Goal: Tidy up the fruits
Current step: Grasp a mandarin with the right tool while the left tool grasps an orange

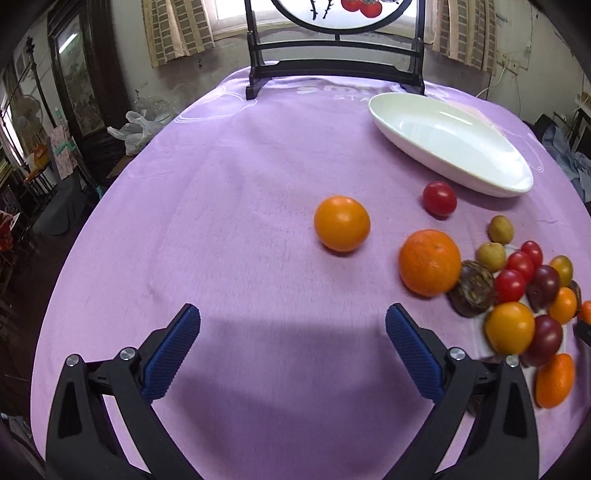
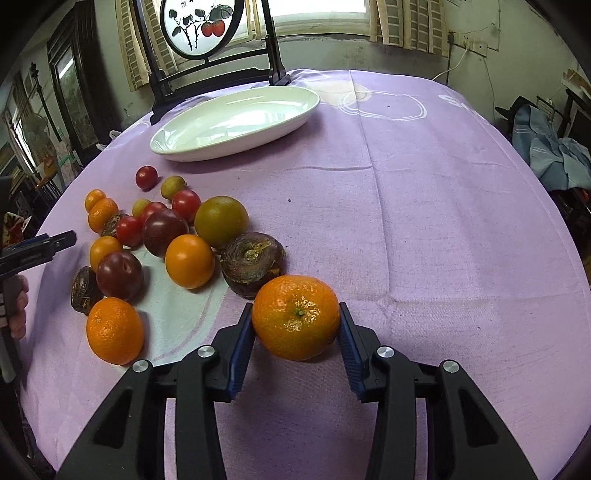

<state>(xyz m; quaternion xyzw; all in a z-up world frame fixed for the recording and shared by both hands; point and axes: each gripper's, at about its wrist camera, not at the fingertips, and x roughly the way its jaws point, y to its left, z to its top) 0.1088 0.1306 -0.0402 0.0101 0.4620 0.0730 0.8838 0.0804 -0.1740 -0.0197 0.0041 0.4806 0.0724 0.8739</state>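
Note:
My right gripper (image 2: 295, 328) is shut on a large orange (image 2: 295, 317), held just above the purple cloth. Left of it lies a pile of fruit (image 2: 162, 236): oranges, red tomatoes, dark plums, brown mangosteens. A white oval dish (image 2: 236, 122) sits empty at the back. My left gripper (image 1: 291, 332) is open and empty over bare cloth. Ahead of it lie a smooth orange fruit (image 1: 341, 223), a rough orange (image 1: 430, 262) and a red tomato (image 1: 439, 198). The dish (image 1: 450, 144) and the pile (image 1: 524, 295) show to its right.
A black framed screen with a painted round panel (image 2: 203, 29) stands at the table's far edge behind the dish. The purple tablecloth (image 2: 424, 221) covers the round table. The left gripper's tip (image 2: 55, 242) shows at the left of the right wrist view.

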